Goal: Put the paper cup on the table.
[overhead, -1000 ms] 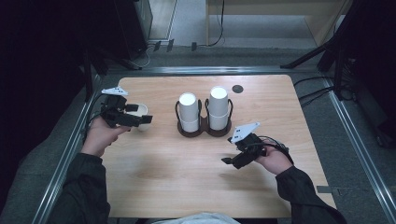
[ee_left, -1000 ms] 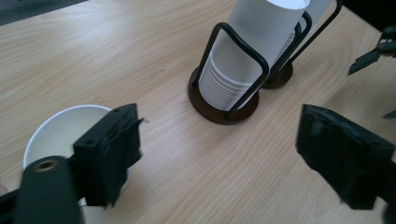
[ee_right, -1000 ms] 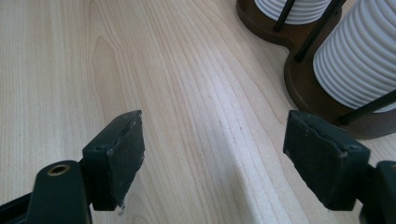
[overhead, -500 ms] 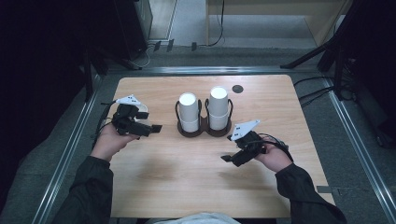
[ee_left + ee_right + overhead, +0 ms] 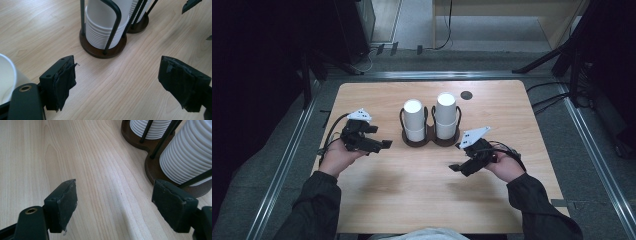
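The table [image 5: 422, 200] is pale wood with a fine, streaky grain. Two stacks of white paper cups [image 5: 414, 120], ribbed with thin rim lines, stand in a dark brown holder [image 5: 96, 50] with black wire loops. Both grippers [image 5: 384, 145] [image 5: 455, 168] are black, each topped by a light grey plate. The sleeves [image 5: 312, 205] are dark.

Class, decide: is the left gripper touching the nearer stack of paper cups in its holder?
Apart. The left gripper view shows bare table between the open left gripper and the cup stack.
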`<state>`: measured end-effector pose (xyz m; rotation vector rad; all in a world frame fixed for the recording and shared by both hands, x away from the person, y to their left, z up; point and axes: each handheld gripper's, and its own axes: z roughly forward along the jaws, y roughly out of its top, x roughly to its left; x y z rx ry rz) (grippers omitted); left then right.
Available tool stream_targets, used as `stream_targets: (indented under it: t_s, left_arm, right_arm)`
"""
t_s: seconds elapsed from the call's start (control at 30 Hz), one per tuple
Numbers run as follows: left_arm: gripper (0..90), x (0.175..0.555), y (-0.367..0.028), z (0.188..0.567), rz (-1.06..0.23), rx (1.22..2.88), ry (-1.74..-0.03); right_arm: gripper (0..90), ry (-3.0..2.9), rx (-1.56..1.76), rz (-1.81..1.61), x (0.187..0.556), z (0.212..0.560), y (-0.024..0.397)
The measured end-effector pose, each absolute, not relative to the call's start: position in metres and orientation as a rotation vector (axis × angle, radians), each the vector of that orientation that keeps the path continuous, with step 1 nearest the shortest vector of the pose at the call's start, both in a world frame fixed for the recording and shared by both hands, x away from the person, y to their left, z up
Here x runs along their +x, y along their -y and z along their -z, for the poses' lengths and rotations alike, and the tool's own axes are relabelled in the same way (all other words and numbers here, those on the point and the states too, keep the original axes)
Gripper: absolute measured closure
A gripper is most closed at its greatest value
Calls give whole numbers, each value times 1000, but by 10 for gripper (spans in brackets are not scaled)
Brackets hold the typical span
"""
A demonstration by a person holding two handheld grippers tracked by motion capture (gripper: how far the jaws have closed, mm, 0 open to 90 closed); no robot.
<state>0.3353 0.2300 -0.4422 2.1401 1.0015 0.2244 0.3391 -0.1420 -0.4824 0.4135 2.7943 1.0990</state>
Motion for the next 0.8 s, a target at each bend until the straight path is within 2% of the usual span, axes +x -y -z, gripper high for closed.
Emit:
stream_targets:
  t_s: [0.5,0.8]
  left_arm:
    - [146,332,-202,460,-240,2199,-934]
    - [146,323,-182,473,-205,2221,-910]
  right_arm:
    - [205,-2801,410,-1085,339,484,141]
    - [205,-2803,401,-1078,338,485,140]
